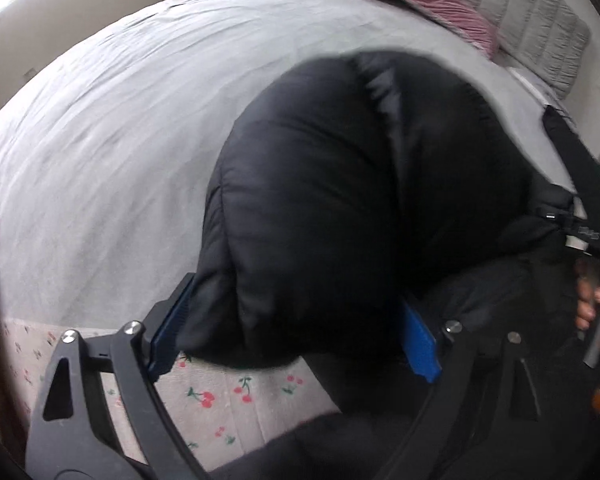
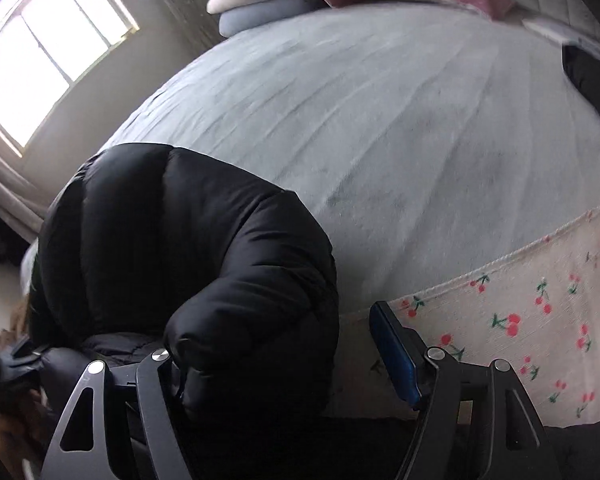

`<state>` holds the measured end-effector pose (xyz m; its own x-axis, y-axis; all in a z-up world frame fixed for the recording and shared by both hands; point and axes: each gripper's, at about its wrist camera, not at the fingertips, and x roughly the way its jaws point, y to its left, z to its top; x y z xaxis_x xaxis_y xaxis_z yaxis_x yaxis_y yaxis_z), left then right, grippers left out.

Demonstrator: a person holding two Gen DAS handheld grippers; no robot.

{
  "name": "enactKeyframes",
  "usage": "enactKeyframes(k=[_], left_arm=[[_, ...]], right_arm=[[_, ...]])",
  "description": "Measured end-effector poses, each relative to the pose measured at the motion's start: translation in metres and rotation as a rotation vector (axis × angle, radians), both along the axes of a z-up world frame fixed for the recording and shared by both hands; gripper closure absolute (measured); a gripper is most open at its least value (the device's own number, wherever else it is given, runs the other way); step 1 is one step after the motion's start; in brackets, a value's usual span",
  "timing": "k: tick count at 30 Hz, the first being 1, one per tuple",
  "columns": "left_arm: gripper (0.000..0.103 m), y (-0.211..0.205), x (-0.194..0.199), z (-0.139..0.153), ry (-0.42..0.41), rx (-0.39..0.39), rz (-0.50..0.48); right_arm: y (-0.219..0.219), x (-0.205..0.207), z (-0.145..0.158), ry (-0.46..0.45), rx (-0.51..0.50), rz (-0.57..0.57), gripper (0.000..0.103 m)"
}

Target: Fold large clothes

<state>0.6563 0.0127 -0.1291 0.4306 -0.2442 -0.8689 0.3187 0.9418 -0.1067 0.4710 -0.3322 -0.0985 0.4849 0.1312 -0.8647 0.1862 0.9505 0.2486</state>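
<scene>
- Left gripper [image 1: 296,332] has its blue pads spread wide, a thick fold of the black puffer jacket [image 1: 340,208] bulging between them; the left pad lies against the fabric, but I cannot tell whether it is truly pinched
- Right gripper [image 2: 284,352] is spread too: its right blue pad [image 2: 394,354] stands clear of the cloth, while the jacket [image 2: 188,248] covers the left one
- Jacket sits bunched at the near edge of the bed, on the grey-white sheet [image 1: 112,128] and spilling over the cherry-print mattress side [image 2: 532,320]
- Pillows [image 2: 256,4] and a pink quilt [image 1: 432,4] are heaped at the far end, well apart from the jacket
- Window [image 2: 48,48] glows bright on the left wall
- Fingers of a hand [image 1: 592,304] show at the right edge of the left view
</scene>
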Motion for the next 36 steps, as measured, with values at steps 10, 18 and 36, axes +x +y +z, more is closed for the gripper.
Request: enactKeyframes(k=[10, 18, 36], left_arm=[[0.010, 0.031, 0.042, 0.021, 0.014, -0.198, 0.169], [0.080, 0.008, 0.025, -0.023, 0.180, -0.478, 0.326], [0.086, -0.055, -0.199, 0.113, -0.420, -0.106, -0.484]], right_arm=[[-0.009, -0.002, -0.006, 0.018, 0.037, 0.008, 0.027], [-0.007, -0.009, -0.005, 0.057, 0.039, -0.056, 0.025], [-0.044, -0.088, 0.163, -0.041, 0.475, -0.079, 0.021]])
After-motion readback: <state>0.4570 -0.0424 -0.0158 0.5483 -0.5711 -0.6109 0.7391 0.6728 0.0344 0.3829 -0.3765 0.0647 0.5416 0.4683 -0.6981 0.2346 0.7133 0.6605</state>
